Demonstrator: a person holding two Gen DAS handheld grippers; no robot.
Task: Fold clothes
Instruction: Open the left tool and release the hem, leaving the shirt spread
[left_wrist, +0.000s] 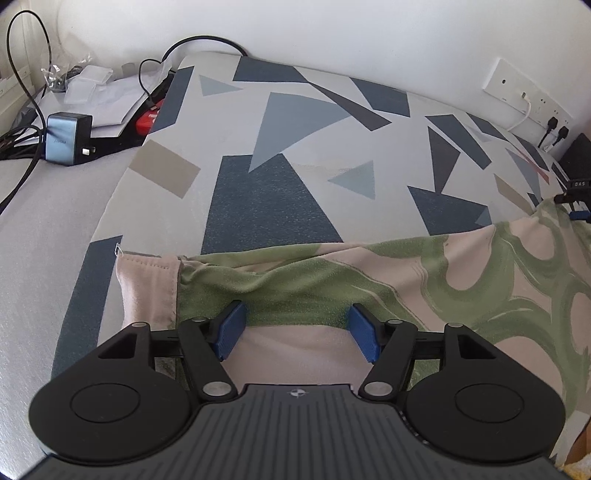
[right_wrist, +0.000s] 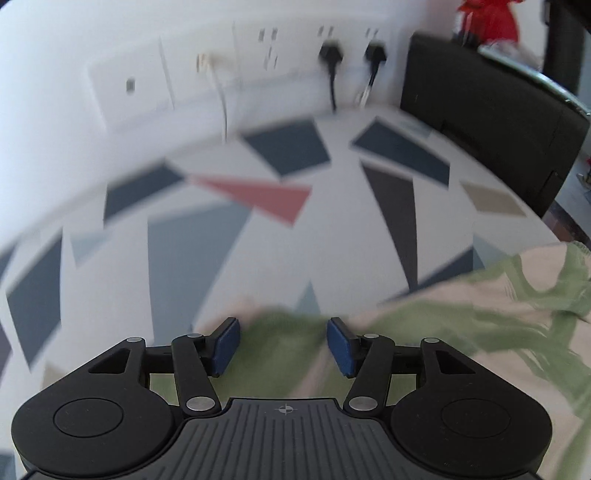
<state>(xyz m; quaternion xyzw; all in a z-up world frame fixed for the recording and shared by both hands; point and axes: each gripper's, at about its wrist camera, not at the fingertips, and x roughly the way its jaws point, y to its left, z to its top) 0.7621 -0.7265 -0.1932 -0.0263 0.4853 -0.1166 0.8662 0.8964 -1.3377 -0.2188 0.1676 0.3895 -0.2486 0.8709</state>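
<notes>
A pink garment with green swirls (left_wrist: 461, 280) lies on a table cover printed with blue and grey shapes (left_wrist: 273, 199). Its hemmed pink edge sits at the left and its far edge runs across the view. My left gripper (left_wrist: 296, 314) stands open just over the garment's near-left part. Its blue pads (left_wrist: 231, 328) are wide apart, with green cloth showing between them and not pinched. The right wrist view is blurred. There my right gripper (right_wrist: 282, 328) is open above the garment (right_wrist: 461, 325), over a green patch near its far edge, with nothing pressed between the pads.
At the table's left are a grey charger block (left_wrist: 68, 138), black cables, papers and a red item (left_wrist: 147, 120). A white socket strip with plugs (right_wrist: 332, 59) runs along the wall behind. A black box (right_wrist: 487, 110) stands at the far right of the cover (right_wrist: 258, 240).
</notes>
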